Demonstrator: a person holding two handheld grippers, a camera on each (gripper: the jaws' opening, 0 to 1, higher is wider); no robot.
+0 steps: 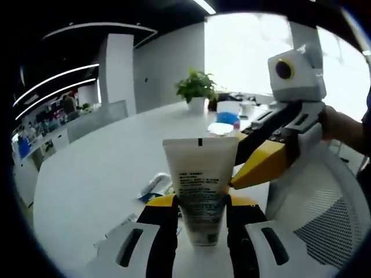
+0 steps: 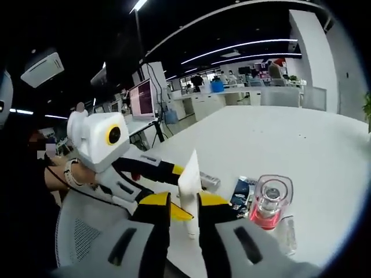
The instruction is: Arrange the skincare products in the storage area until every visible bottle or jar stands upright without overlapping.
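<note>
- Nearest the left gripper view's lens, the left gripper (image 1: 200, 215) is clenching a white tube (image 1: 199, 188) between its two jaws, gripping it low on its body with the flat crimped end pointing away from the camera.
- Coming in from the right of that view, the right gripper (image 1: 235, 180) is reaching toward the tube's right edge with its yellow tips; whether they are touching the tube is hard to say from here.
- Edge-on in the right gripper view, the same tube (image 2: 189, 194) is showing as a thin white strip between the right gripper's (image 2: 184, 204) jaws, which are sitting close on either side of it; I cannot tell whether they are pressing on it or just flanking it.
- Also in the right gripper view, the left gripper (image 2: 181, 170) is coming in from the left, with a hand (image 2: 61, 174) behind it.
- Just right of the tube in the right gripper view, a clear bottle with a pink base (image 2: 269, 204) is standing upright on the white table (image 2: 301, 145), with a dark packet (image 2: 239, 193) lying flat beside it.
- Far across the table (image 1: 93, 174) in the left gripper view, a potted plant (image 1: 196, 90) and a blue-and-white container (image 1: 228, 113) are standing.
- Small flat items (image 1: 153, 186) lying left of the tube are partly hidden and too blurred to name.
</note>
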